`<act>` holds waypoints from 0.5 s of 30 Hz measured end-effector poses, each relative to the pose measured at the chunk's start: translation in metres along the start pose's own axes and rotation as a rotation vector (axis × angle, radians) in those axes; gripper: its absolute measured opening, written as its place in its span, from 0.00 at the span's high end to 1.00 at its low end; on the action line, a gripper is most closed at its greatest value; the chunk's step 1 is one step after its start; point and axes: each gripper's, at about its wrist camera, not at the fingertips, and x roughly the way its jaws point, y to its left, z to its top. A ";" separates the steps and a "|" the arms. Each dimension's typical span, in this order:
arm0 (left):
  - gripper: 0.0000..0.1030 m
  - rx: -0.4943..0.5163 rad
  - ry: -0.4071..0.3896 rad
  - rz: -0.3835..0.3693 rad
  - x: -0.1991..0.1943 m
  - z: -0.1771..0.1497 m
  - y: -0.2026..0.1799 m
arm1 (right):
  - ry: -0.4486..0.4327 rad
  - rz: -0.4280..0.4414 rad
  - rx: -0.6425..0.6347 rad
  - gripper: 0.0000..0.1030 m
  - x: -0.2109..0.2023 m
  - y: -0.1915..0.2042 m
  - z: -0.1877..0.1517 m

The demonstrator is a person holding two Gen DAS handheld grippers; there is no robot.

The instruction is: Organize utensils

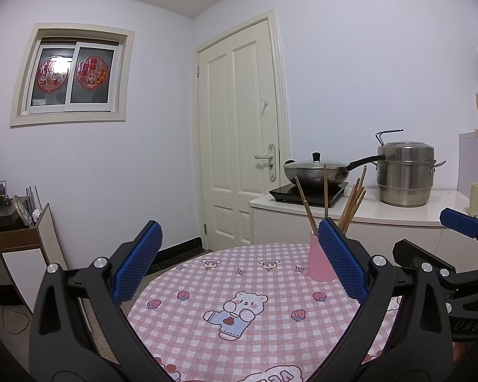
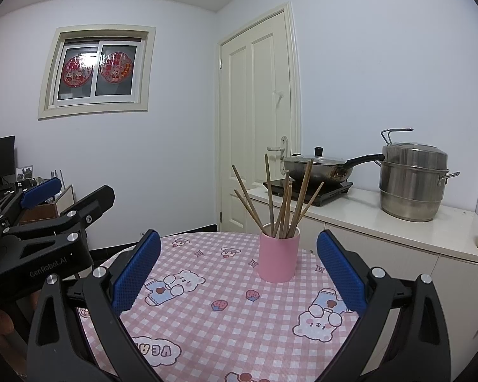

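Your left gripper hangs above the round table with the pink checked bear-print cloth, blue-padded jaws spread wide, nothing between them. Your right gripper is likewise spread and empty. The brown wooden chopsticks stand fanned in the pink cylindrical cup, upright on the cloth, ahead of the right gripper, untouched.
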 end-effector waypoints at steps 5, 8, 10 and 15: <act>0.06 0.000 0.001 0.000 0.000 -0.001 0.000 | 0.000 0.001 -0.001 0.08 0.000 0.000 0.000; 0.06 -0.001 0.001 0.000 0.000 -0.001 0.000 | 0.001 0.001 -0.001 0.08 0.000 -0.001 0.000; 0.06 -0.002 0.001 0.001 0.000 -0.001 0.001 | 0.002 0.002 0.000 0.08 0.000 -0.001 -0.001; 0.06 -0.006 0.003 0.004 0.001 -0.002 0.000 | 0.003 0.003 0.001 0.08 0.000 -0.001 -0.003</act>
